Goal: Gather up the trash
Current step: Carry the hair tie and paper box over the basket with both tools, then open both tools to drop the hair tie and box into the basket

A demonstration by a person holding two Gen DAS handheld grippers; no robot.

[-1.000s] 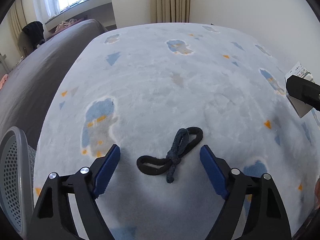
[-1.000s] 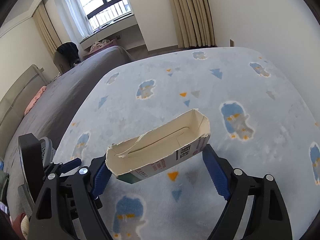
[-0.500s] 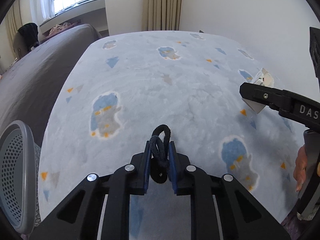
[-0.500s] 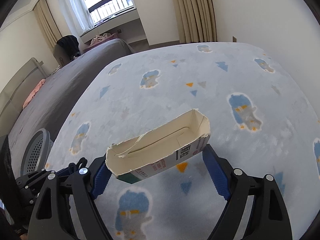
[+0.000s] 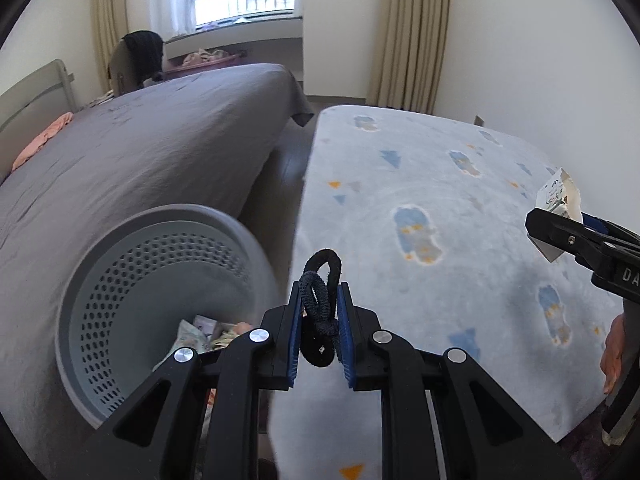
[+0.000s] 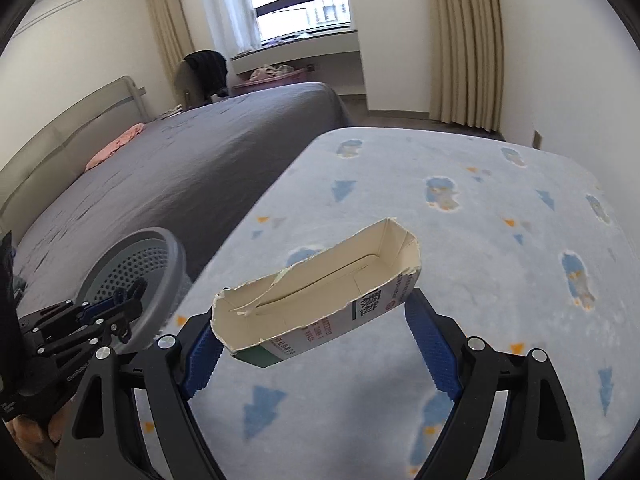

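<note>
- The left claw point(image 5: 319, 322) is seen clamped shut on a black hair tie point(image 5: 320, 300); the knotted middle of the tie is pinched between the blue pads point(image 5: 294, 336), one loop is raised above the pad tips and another is hung below them.
- The hair tie is held clear of the rug point(image 5: 440, 208), above the rug's edge nearest the bin; nothing beneath it is touched.
- A grey perforated bin point(image 5: 132, 280) is shown just left of the left claw, between the rug and the bed point(image 5: 140, 152); crumpled wrappers point(image 5: 200, 334) are seen lying at its bottom.
- The right claw point(image 6: 316, 332) is seen with its jaws spread wide and pressed against the two ends of a torn carton point(image 6: 320, 276); the carton is gripped lengthwise, its open, ragged side turned upward and its printed side faced toward the camera.
- The carton is held in the air over the pale blue rug point(image 6: 480, 240), well apart from the bin point(image 6: 136, 276).
- In the right wrist view the left claw point(image 6: 128, 300) is seen at the lower left, in front of the bin's rim; in the left wrist view the right claw point(image 5: 560, 232) and one end of the carton point(image 5: 558, 196) are seen at the right edge.
- Part of a hand point(image 5: 614, 352) is visible on the right claw's handle.
- A grey cover is spread over the bed; a pink cloth point(image 6: 116, 148) is laid near its headboard.
</note>
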